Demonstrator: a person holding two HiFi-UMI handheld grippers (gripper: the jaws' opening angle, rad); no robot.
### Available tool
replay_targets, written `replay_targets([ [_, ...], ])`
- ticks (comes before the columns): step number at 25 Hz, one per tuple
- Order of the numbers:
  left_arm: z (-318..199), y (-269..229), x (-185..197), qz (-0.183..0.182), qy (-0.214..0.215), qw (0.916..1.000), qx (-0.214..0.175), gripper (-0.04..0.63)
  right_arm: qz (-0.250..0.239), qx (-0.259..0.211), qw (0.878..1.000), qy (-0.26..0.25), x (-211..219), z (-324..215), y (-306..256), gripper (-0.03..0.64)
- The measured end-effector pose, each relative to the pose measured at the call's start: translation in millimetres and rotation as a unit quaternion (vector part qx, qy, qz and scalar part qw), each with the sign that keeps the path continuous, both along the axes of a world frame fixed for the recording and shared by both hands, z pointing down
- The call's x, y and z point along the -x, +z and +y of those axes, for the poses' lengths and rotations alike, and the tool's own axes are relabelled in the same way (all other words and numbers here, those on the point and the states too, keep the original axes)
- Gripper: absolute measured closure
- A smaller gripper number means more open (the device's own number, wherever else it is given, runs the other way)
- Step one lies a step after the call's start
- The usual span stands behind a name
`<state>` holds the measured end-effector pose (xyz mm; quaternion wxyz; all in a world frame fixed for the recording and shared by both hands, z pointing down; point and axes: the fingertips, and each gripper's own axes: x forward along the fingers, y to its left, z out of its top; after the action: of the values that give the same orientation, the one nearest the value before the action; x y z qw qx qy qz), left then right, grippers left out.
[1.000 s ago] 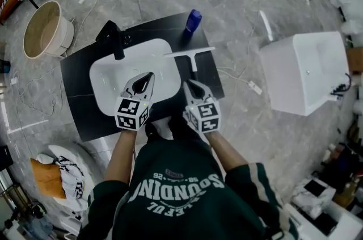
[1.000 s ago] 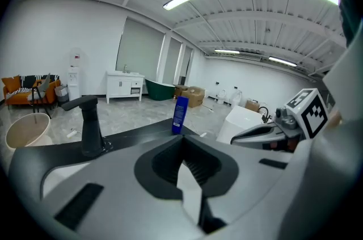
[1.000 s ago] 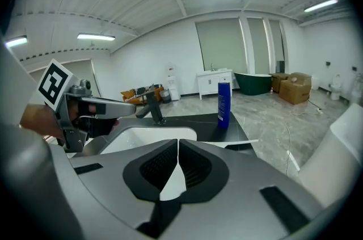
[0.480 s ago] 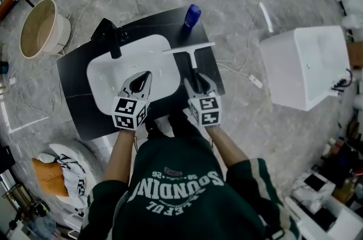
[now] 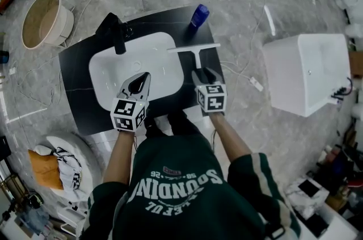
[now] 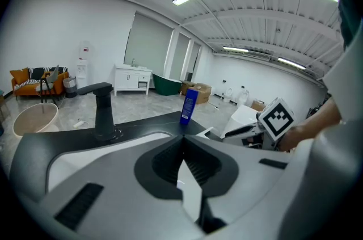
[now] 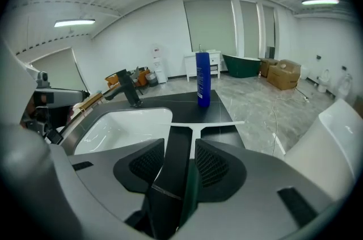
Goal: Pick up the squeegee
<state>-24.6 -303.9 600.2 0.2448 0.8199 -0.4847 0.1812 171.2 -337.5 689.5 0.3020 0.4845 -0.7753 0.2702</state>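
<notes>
The squeegee [image 5: 194, 50] lies flat on the black counter [image 5: 76, 83] to the right of the white sink [image 5: 110, 71], its pale blade [image 7: 207, 125] away from me and its dark handle [image 7: 177, 159] pointing back at me. My right gripper [image 5: 204, 71] is open and low over that handle. The handle runs between the two jaws, and a gap shows along its right side. My left gripper [image 5: 144, 75] hovers over the basin with its tips together and nothing in them.
A black faucet [image 5: 116, 34] stands at the sink's far left corner and a blue bottle [image 5: 199, 15] beyond the squeegee's blade. On the floor are a round tub [image 5: 42, 20] at the left, a white box [image 5: 306, 71] at the right and loose cables.
My right gripper has moved forward and down onto the squeegee's handle, and its jaws have gone from shut to open around it. The left gripper has stayed put.
</notes>
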Motion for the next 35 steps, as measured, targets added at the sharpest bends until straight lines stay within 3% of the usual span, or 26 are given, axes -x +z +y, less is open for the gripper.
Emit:
replay_targets([
  [15,20.5,5.1,42.8,-0.011,-0.079,0.9966,0.018,0.594,0.062,0.090,0.994,-0.011,-9.2,-49.5,57.9,0.468],
  [26,49.2,1.2,86.3,-0.015,-0.131,0.9911,0.019,0.594,0.119,0.158,0.980,-0.020,-12.0,-61.4,87.6,0.469],
  [30,55.3,-2.7,92.9,-0.015,-0.138,0.9902,0.015,0.594,0.094,0.177,0.979,-0.037,5.7,-57.2,86.3,0.475],
  [32,58.9,-4.7,94.6,-0.015,-0.138,0.9902,0.014,0.594,0.071,0.183,0.980,-0.043,18.1,-54.6,84.8,0.521],
  [35,63.9,-8.2,97.6,-0.017,-0.138,0.9902,0.011,0.594,0.055,0.185,0.980,-0.042,28.6,-50.7,81.0,0.534],
])
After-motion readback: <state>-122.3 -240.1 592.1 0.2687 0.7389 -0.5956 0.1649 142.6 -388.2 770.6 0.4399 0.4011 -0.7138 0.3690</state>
